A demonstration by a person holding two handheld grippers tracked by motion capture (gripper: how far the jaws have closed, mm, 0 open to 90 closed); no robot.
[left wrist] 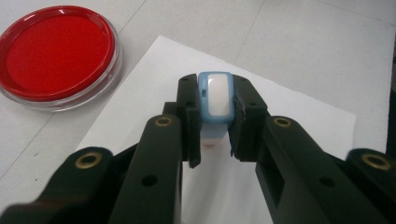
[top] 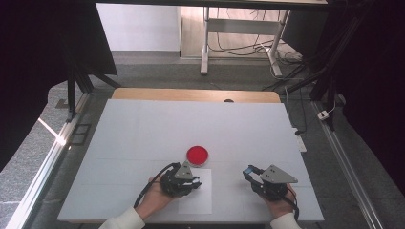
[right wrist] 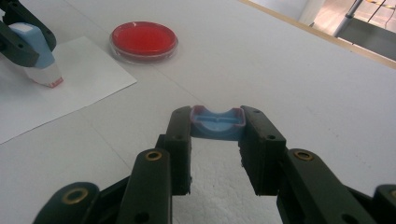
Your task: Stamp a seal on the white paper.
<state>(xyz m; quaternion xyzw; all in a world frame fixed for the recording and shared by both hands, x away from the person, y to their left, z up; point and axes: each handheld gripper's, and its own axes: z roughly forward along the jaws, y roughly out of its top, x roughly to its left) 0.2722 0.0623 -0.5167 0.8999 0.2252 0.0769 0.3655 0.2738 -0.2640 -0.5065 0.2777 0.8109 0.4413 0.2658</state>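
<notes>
On the white bench [top: 143, 129], a sheet of paper [top: 203, 202] is lying beside a red ink pad [top: 197, 154]. Over the paper, the left claw [left wrist: 216, 135] is clenching a blue stamp [left wrist: 215, 100] upright, its red-edged face touching or just above the sheet. Off to the side, the right claw [right wrist: 216, 135] is gripping the stamp's blue cap [right wrist: 217, 123], well apart from the paper. Pressing straight down, without rocking or sliding, should be giving the cleanest print.
</notes>
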